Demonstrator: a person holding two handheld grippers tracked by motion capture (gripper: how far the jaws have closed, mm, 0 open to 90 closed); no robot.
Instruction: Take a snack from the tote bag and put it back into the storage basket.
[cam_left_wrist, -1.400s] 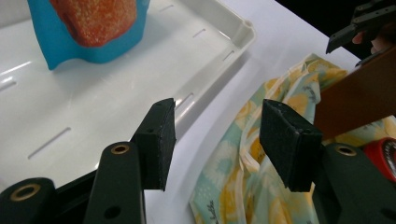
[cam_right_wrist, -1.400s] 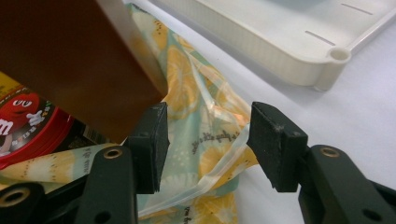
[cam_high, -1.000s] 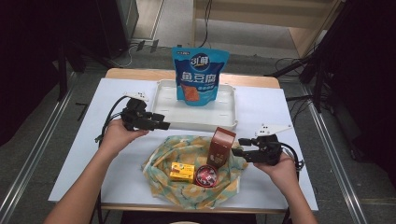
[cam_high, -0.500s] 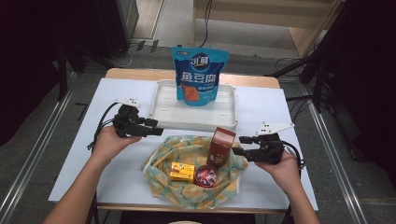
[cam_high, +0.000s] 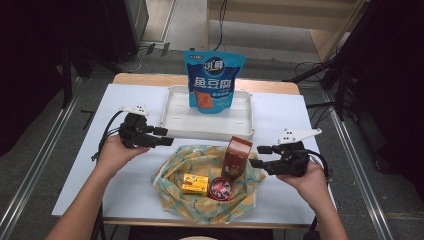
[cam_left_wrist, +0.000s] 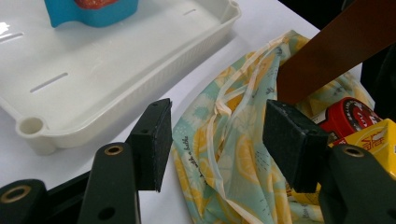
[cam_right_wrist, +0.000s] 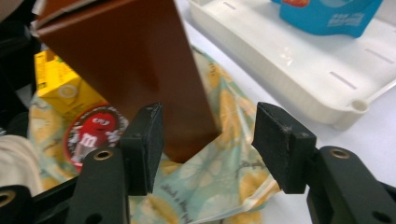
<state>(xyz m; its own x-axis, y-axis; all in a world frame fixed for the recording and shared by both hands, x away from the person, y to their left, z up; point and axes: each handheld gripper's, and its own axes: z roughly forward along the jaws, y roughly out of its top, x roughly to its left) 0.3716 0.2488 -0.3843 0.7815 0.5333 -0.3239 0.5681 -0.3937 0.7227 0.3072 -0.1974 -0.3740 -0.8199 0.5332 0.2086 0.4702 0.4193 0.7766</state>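
A tall brown box (cam_high: 236, 156) stands upright on a lemon-print cloth bag (cam_high: 200, 206), with a yellow carton (cam_high: 195, 183) and a red round tin (cam_high: 220, 188) lying in front of it. My right gripper (cam_high: 256, 156) is level at the box's right side and open. Its jaws have just been opening; in the right gripper view (cam_right_wrist: 208, 140) the brown box (cam_right_wrist: 135, 70) stands just beyond the pads, untouched. My left gripper (cam_high: 165, 136) is open at the cloth's left edge. The left gripper view (cam_left_wrist: 215, 135) looks over the cloth (cam_left_wrist: 233, 154), with nothing held.
A white tray (cam_high: 172, 117) lies behind the cloth, and a blue snack pouch (cam_high: 214, 80) stands at its far side. The white table top (cam_high: 75, 170) extends to the left and right of the cloth.
The left hand has drawn back slightly to the left. The right gripper has lifted a little beside the brown box, with its jaws slightly wider.
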